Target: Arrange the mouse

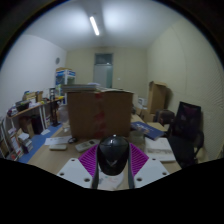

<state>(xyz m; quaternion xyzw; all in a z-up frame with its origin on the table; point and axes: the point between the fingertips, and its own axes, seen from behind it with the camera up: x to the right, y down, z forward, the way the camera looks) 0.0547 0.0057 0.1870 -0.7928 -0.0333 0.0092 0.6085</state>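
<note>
A dark grey computer mouse (112, 156) sits between my two fingers, its rounded back toward the camera. The purple pads (89, 159) press against its left and right sides, so my gripper (112, 166) is shut on the mouse. The mouse is held up above the table, with the room behind it. The lower front of the mouse is hidden by the white finger bases.
A large cardboard box (99, 112) stands on the table just beyond the mouse. Papers and white items (158, 146) lie to the right, a white object (57, 143) to the left. A dark chair (186, 130) is at the right, cluttered shelves (35, 110) at the left.
</note>
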